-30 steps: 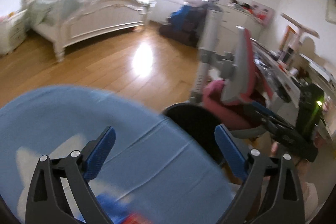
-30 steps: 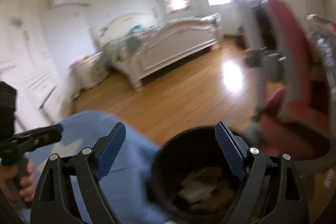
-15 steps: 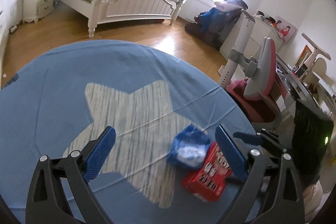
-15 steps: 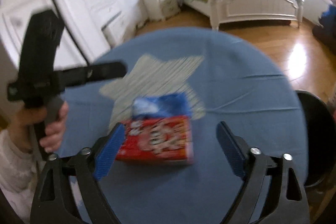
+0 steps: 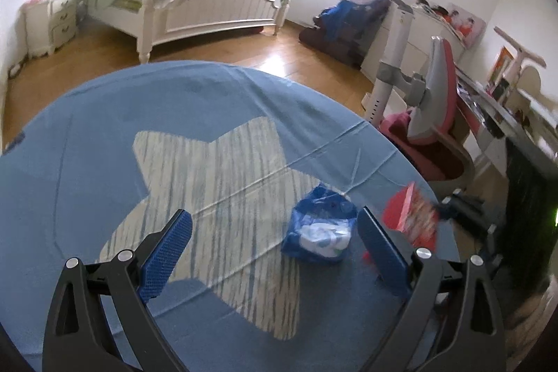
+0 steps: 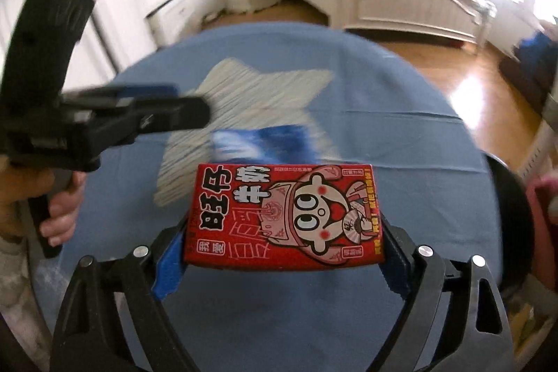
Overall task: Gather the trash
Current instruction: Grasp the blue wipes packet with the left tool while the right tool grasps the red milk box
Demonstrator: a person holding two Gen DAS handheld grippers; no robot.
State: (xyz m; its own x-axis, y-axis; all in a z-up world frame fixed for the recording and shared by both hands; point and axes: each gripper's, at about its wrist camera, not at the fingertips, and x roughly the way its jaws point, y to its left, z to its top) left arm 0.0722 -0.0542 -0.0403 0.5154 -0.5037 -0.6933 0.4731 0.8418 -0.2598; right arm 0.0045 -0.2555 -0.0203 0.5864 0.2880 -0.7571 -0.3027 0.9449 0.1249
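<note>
A red milk carton (image 6: 284, 215) with a cartoon face sits between the blue pads of my right gripper (image 6: 282, 232). The jaws are closing and the pads touch both of its ends. In the left wrist view the carton (image 5: 411, 215) looks tilted up off the round blue mat (image 5: 104, 128). A crumpled blue plastic bag (image 5: 321, 225) lies on the mat's pale star, just inside the right finger of my open left gripper (image 5: 272, 215), which touches nothing. The bag (image 6: 261, 142) shows blurred behind the carton.
A black bin (image 6: 509, 215) stands at the mat's right edge. A hand (image 6: 59, 215) holds the left gripper (image 6: 139, 117) over the star. A white bed (image 5: 209, 6), a nightstand (image 5: 62, 20) and a pink desk chair (image 5: 436, 114) stand on the wooden floor.
Both grippers swung from the bin back over the mat. The right gripper's jaws came around the red carton, which now stands tilted up. The left gripper drew nearer the blue bag.
</note>
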